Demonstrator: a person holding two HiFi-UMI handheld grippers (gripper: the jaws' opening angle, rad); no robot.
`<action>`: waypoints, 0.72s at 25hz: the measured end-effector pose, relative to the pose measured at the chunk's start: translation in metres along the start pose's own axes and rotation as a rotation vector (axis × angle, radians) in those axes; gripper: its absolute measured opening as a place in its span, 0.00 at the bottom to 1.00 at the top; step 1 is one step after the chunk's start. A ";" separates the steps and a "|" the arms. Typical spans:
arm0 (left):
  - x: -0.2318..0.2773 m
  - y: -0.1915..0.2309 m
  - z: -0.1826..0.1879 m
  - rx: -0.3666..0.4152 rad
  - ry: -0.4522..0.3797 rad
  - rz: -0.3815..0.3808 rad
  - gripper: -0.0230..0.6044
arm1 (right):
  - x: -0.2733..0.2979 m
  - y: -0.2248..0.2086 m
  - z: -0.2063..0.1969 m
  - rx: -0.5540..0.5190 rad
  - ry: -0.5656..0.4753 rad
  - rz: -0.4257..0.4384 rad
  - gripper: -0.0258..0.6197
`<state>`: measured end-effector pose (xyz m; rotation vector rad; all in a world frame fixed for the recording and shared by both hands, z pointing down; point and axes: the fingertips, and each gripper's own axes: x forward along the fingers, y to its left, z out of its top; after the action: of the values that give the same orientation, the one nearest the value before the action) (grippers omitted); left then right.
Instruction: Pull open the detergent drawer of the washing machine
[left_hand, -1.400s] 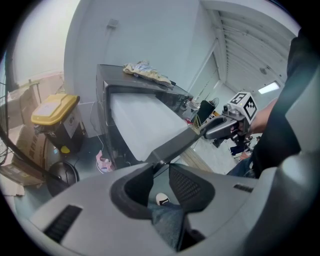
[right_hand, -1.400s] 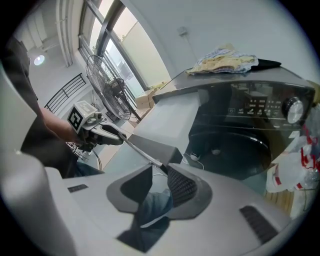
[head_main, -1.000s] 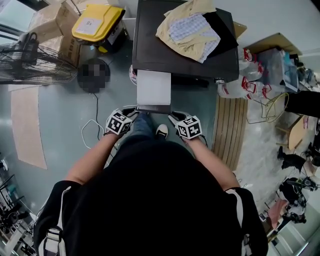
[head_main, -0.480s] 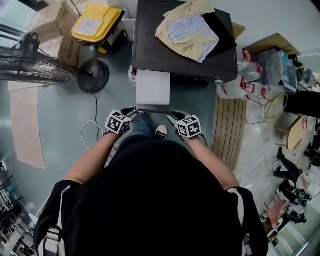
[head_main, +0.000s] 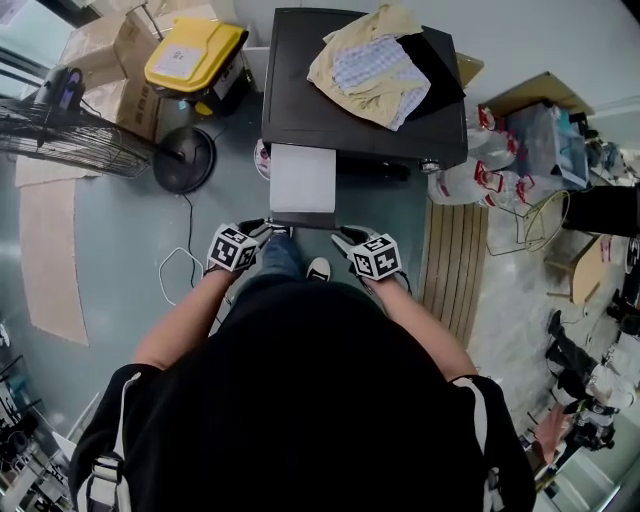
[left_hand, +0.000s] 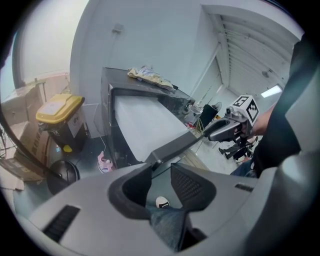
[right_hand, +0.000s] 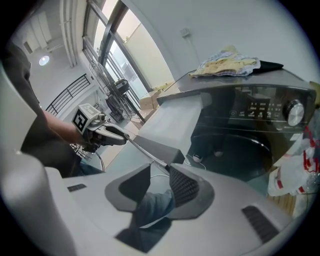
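I have the left gripper (head_main: 266, 229) and right gripper (head_main: 343, 237) at the two front corners of the drawer (head_main: 304, 178). It stands far out from the washer's (head_main: 300, 90) front edge. Both jaws have just been opening and are now partly apart, clamping nothing.

The detergent drawer (head_main: 304, 178) stands pulled out of the washing machine (head_main: 300, 95). The left gripper (head_main: 268, 228) and right gripper (head_main: 341, 236) sit at its near corners, jaws just opening around them.

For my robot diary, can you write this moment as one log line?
detergent drawer: pulled out | left gripper: jaws just been opening, drawer corner at tips, not gripped | right gripper: same
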<state>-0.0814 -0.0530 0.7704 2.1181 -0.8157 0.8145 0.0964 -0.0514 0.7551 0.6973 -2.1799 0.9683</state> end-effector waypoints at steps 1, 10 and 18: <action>-0.001 0.000 0.001 0.005 -0.005 0.003 0.23 | -0.002 0.000 0.001 -0.003 -0.004 -0.001 0.23; -0.020 -0.006 0.015 0.026 -0.052 0.037 0.23 | -0.021 0.000 0.013 -0.033 -0.049 -0.011 0.23; -0.032 -0.010 0.022 0.033 -0.098 0.062 0.23 | -0.044 -0.010 0.033 -0.035 -0.123 -0.049 0.23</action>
<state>-0.0873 -0.0550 0.7307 2.1851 -0.9294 0.7657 0.1208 -0.0746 0.7100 0.8091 -2.2695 0.8812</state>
